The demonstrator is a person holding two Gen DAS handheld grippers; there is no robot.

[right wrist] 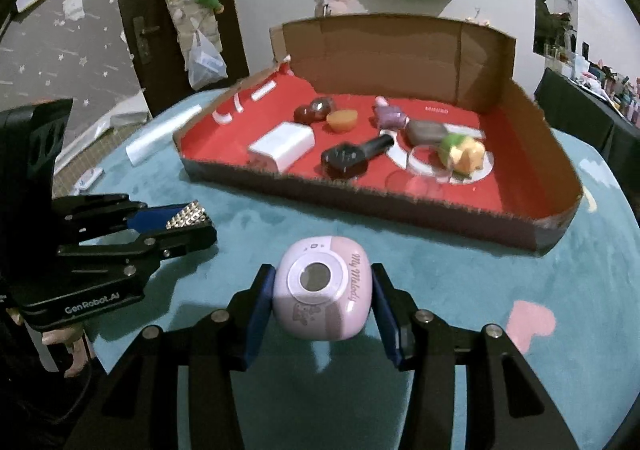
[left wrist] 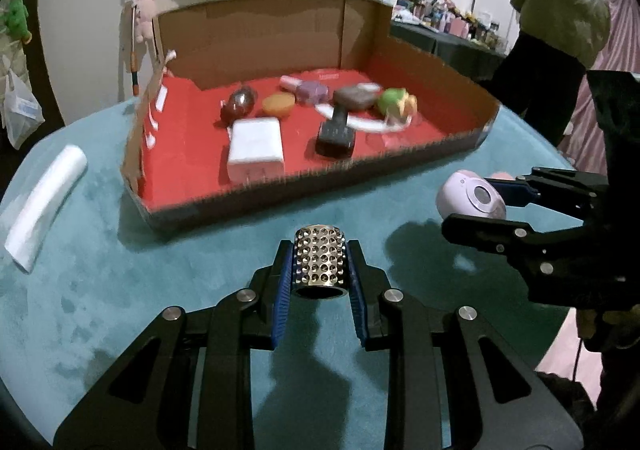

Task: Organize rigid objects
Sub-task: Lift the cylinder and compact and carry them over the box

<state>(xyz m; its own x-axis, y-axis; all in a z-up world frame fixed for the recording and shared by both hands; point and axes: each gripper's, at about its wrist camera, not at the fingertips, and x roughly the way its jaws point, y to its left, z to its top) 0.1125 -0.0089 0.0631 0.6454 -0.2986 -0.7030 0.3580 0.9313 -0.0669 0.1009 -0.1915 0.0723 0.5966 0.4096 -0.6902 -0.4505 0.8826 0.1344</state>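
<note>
Gripped in the left claw (left wrist: 319,270), a studded metal cylinder (left wrist: 319,262) hangs before the red-lined box (left wrist: 240,206); the right claw (right wrist: 322,304) clamps a pink toy camera (right wrist: 322,304) alongside, both seemingly bound for that box.

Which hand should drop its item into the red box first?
Probably the right hand-held gripper: its pink toy camera faces bare red floor at the cardboard box's near right corner.

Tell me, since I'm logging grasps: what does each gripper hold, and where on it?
Left gripper clamps the studded metal cylinder by its curved sides. Right gripper grips the pink toy camera by its two flanks.
</note>
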